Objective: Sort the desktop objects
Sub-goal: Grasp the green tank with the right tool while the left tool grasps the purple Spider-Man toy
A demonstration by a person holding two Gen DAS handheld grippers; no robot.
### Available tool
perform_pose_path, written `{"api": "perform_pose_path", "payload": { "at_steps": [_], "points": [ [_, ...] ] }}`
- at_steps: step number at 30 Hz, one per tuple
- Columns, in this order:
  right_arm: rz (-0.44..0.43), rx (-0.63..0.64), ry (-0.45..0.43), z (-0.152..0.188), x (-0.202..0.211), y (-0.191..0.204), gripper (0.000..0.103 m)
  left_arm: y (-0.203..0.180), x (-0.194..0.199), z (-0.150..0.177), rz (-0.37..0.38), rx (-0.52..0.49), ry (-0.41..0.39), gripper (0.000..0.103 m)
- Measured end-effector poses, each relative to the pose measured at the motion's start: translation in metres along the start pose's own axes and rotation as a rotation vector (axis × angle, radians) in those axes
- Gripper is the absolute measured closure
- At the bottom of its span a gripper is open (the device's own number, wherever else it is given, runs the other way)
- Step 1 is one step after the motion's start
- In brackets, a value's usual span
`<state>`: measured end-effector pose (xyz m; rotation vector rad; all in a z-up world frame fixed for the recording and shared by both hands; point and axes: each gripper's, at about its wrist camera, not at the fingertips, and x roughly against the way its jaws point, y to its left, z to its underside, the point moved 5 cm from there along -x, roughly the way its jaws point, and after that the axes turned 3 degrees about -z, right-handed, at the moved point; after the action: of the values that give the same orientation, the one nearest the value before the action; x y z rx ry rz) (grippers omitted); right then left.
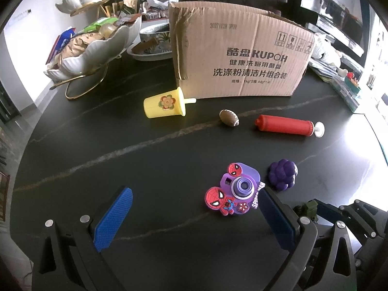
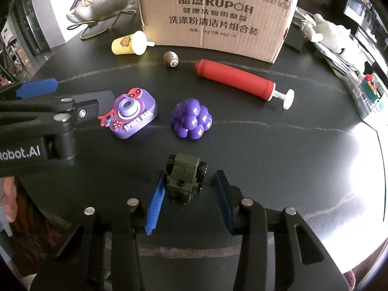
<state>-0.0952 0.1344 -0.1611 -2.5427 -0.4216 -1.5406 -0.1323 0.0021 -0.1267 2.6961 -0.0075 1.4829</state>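
Right tongs (image 2: 186,198) straddle the green truck (image 2: 185,178) (unclamped); left tongs (image 1: 194,214) hover spread wide.

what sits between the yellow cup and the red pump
A small brown toy football lies on the dark table between the yellow cup and the red pump, touching neither. Both wrist views show it.

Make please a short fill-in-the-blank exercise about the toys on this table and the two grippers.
1. The right gripper is open around the green toy ____.
2. The red pump lies in front of the cardboard ____.
3. Beside the purple toy camera sits a bunch of purple ____.
4. The left gripper is open and holds ____.

Missing words: truck; box; grapes; nothing
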Motion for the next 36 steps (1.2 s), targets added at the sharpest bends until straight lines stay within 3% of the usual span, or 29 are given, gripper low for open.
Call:
{"api": "perform_pose_path", "payload": {
  "at_steps": [2,36],
  "points": [
    [-0.003,-0.003,0.0,-0.001,0.0,-0.001,0.075,-0.001,-0.001,0.0,-0.001,-0.005,0.002,0.001],
    [0.028,-0.08,-0.017,-0.006,0.015,-0.035,0.075,-0.035,-0.031,0.007,-0.005,-0.115,0.018,0.001]
  ]
}}
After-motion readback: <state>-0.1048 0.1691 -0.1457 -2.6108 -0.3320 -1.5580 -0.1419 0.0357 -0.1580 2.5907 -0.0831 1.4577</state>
